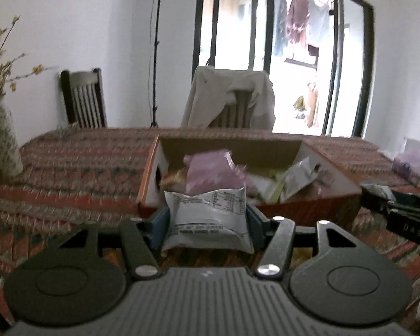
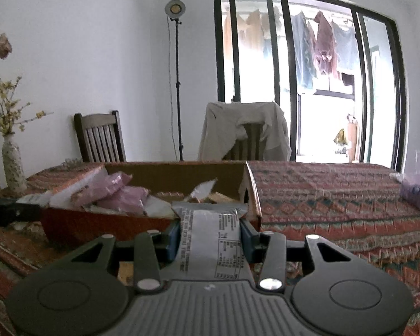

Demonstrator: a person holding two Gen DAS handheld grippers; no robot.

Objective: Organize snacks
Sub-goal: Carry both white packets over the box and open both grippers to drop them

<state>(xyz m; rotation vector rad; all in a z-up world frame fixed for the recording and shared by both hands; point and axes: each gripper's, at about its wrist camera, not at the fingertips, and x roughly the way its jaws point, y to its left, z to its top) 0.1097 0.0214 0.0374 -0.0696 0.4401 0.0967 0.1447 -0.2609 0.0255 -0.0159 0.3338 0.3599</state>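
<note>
My left gripper (image 1: 208, 218) is clamped on a silver snack packet (image 1: 210, 215), and my right gripper (image 2: 210, 236) is clamped on a grey snack pouch (image 2: 210, 240). Both are held above the patterned tabletop (image 2: 336, 196), just before the open cardboard box (image 1: 308, 210) of snacks.
</note>
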